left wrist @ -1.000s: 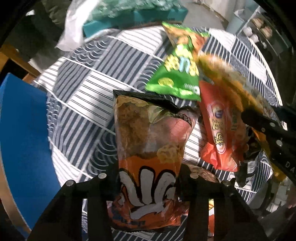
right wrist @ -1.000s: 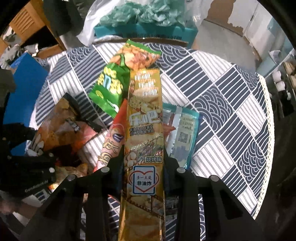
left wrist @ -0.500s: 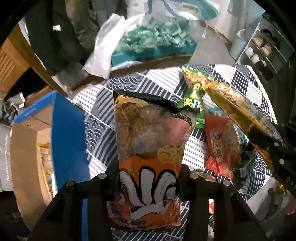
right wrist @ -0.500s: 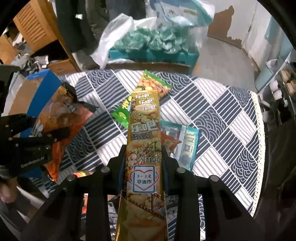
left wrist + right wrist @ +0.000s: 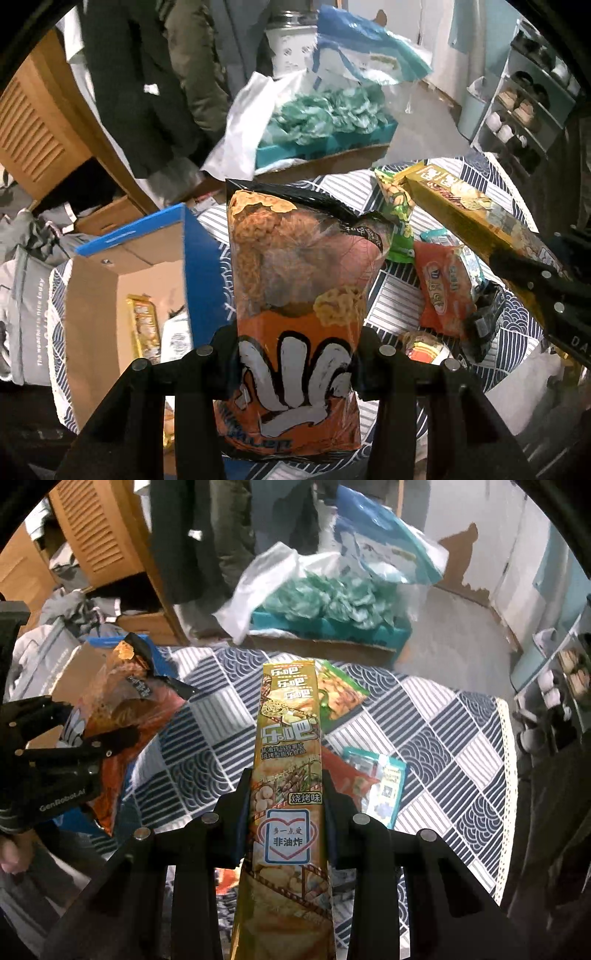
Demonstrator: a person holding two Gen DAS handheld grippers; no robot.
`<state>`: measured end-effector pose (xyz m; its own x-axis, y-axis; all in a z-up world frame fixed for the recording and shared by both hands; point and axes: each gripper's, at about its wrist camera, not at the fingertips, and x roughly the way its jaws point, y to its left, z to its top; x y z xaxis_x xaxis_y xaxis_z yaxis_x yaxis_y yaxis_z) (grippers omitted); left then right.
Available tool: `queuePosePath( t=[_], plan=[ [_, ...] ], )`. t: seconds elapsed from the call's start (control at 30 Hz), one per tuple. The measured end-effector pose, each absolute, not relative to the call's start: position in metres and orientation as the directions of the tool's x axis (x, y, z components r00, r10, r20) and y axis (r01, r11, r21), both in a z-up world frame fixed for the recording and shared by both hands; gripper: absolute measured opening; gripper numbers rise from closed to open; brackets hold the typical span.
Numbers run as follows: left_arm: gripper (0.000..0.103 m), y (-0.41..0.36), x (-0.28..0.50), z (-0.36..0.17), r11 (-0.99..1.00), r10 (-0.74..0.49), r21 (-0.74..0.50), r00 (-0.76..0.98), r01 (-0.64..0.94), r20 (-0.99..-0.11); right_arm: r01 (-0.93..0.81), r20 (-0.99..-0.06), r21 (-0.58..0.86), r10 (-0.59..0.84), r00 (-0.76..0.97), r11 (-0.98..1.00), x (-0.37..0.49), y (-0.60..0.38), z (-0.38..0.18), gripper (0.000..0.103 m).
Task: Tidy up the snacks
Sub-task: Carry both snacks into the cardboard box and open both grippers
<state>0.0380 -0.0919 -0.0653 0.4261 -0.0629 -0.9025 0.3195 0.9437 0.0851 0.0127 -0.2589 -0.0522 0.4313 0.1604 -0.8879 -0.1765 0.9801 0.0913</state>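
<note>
The left gripper (image 5: 295, 354) was clenched on an orange snack bag (image 5: 295, 280), held clear above the worktop (image 5: 436, 716) near its left edge, beside an open blue cardboard box (image 5: 199, 254). The right gripper (image 5: 286, 812) was clamped on a long golden snack pack (image 5: 288, 746), lifted over the worktop's middle. A green packet (image 5: 399, 218), a red packet (image 5: 439, 284) and a teal packet (image 5: 384, 775) lay on the patterned cloth toward the right edge.
</note>
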Motion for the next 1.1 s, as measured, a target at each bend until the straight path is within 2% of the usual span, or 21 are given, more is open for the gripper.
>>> queuePosePath(
  t=[0.63,1.1],
  plan=[
    [0.046,0.004,0.024,-0.031,0.978,-0.032,0.078,0.508,0.195,-0.861,-0.340,-0.864,0.093,0.246,0.440,0.936,0.022,-0.159,-0.020,0.031],
    [0.046,0.082,0.025,-0.043,0.996,0.012,0.052,0.499,0.067,-0.867,-0.462,-0.873,0.092,0.295,0.389,0.882,0.036,-0.065,-0.020,0.031]
  ],
)
